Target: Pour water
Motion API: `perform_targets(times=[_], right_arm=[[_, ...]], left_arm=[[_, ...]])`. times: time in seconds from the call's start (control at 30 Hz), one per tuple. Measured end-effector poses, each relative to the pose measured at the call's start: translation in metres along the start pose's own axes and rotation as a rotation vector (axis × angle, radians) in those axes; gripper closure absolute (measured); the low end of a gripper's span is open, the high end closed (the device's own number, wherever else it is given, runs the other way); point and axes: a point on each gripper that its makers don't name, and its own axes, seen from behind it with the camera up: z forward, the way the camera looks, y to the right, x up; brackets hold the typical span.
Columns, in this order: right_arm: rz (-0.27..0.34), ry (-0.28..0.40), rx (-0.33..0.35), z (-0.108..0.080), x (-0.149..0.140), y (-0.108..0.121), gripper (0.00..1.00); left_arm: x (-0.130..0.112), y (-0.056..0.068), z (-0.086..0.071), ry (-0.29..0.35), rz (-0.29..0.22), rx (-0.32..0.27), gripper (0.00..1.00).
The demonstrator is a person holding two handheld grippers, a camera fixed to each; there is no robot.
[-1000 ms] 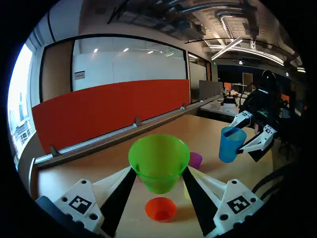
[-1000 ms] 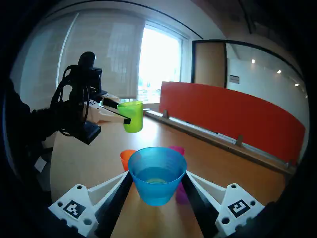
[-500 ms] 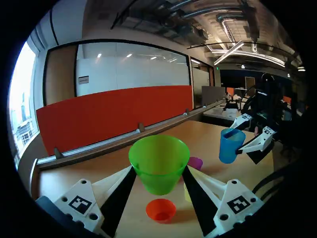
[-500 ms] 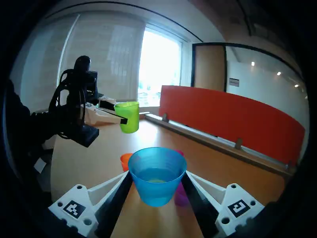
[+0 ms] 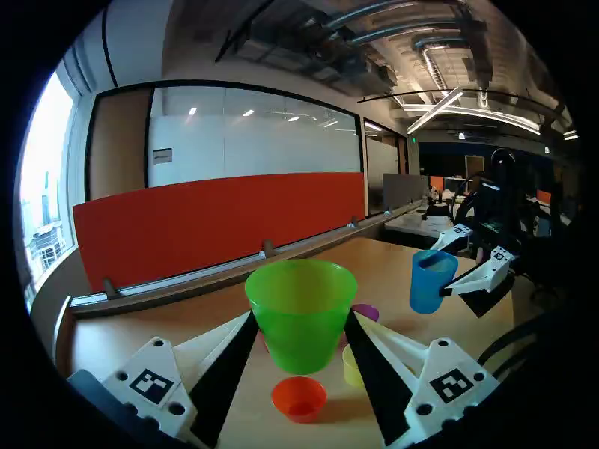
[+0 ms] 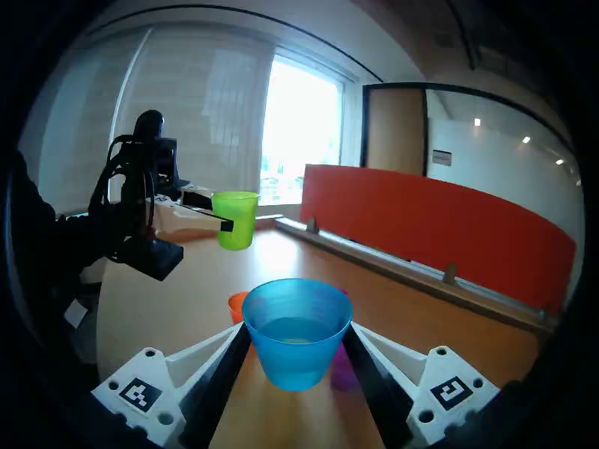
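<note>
In the left gripper view, the left gripper pinches the green cup upright above the table, its inside out of sight. An orange cup, yellow cup and purple cup sit below. Over to the right gripper view: the right gripper clamps the blue cup, upright, water pooled low inside.

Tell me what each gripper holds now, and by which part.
The left gripper holds the green cup by its side walls, below the rim. The right gripper holds the blue cup, with water inside, the same way.
</note>
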Motion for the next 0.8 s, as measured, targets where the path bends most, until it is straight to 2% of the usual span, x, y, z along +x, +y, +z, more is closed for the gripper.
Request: perform_targets(times=[0.5,0.8], right_arm=[[0.000,0.008,0.008,0.003,0.005,-0.005,0.12],[0.003,0.010,0.014,0.007,0.004,-0.007,0.12]], left_arm=[[0.000,0.002,-0.008,0.038,-0.019,0.010,0.19],[-0.008,0.003,-0.010,0.043,-0.001,0.021,0.19]])
